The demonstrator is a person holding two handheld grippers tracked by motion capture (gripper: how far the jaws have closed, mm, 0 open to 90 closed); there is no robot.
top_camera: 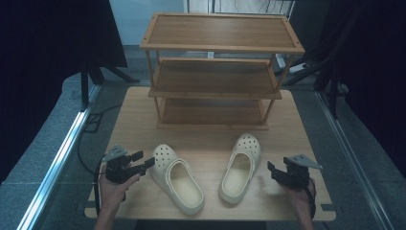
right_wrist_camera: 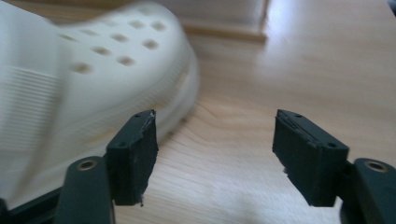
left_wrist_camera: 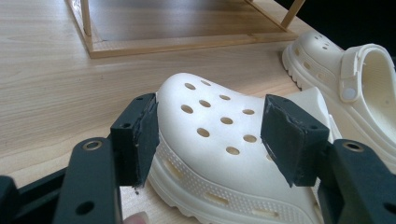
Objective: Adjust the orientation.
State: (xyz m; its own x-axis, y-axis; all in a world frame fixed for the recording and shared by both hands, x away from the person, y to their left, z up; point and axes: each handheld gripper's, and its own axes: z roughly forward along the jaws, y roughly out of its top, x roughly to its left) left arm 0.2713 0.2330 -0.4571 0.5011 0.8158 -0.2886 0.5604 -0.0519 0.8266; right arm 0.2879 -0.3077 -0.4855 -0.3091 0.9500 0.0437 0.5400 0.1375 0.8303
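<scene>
Two cream perforated clogs lie on the wooden table, toes pointing away from me. The left clog is angled to the left, and the right clog lies nearly straight. My left gripper is at the left clog's toe. In the left gripper view it is open, with the clog's toe just ahead between the pads, which do not press on it. The other clog lies farther right. My right gripper is to the right of the right clog. It stands open over bare table, with that clog blurred at the left.
A three-tier wooden shoe rack stands at the back of the table with nothing on its shelves; its base is close behind the clogs. Dark curtains hang on both sides. The table's front edge is near my hands.
</scene>
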